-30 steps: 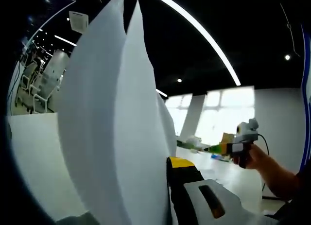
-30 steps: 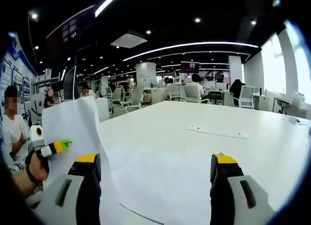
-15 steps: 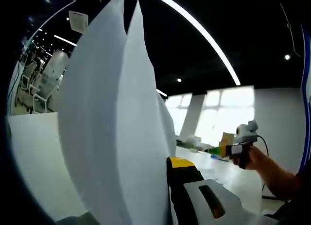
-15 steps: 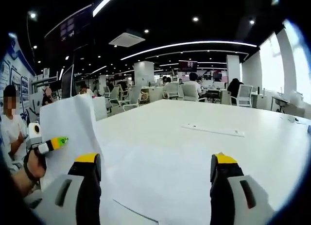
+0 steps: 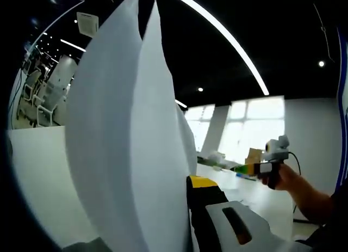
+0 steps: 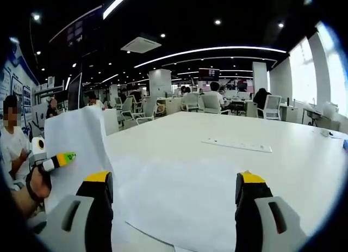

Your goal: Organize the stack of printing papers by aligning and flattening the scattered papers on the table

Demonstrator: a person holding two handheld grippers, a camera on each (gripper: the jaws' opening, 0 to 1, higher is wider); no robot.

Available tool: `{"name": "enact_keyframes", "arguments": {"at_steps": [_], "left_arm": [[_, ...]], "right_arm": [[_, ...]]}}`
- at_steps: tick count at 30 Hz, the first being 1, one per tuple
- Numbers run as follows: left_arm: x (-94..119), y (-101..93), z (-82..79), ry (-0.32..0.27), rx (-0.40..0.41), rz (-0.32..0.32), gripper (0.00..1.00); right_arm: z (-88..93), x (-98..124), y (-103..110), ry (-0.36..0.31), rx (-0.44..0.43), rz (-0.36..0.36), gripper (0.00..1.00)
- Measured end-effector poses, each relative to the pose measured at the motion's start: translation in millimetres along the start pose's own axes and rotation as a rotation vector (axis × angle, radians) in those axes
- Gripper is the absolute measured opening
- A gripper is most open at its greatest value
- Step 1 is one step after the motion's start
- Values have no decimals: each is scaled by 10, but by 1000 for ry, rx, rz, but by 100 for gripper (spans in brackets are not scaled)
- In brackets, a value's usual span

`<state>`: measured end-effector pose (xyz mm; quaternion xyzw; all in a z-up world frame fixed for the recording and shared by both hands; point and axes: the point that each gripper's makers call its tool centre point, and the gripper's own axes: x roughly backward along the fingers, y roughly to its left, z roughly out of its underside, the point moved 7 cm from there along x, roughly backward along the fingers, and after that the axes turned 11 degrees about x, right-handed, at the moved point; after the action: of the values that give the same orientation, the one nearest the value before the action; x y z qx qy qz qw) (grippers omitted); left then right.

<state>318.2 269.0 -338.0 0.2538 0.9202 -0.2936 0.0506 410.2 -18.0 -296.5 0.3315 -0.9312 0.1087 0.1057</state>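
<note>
Holding a sheaf of papers (image 5: 125, 154) upright, the left gripper (image 5: 187, 208) is pinching their near edge, and the sheets are fanning apart at the top; a loosening pinch could be letting them slide out unevenly. Looking from the right gripper (image 6: 173, 195), its jaws are standing wide apart and empty above a sheet (image 6: 185, 203) lying flat on the white table (image 6: 261, 165); the left gripper (image 6: 58, 160) is lifting papers (image 6: 76, 137) at the left, risking creases.
</note>
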Motion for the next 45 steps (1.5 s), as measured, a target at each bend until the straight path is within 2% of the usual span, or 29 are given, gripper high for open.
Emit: {"name": "enact_keyframes", "arguments": {"at_steps": [45], "left_arm": [[-3, -5, 17, 3, -5, -9, 6]], "right_arm": [[216, 206, -286, 19, -20, 67, 88]]}}
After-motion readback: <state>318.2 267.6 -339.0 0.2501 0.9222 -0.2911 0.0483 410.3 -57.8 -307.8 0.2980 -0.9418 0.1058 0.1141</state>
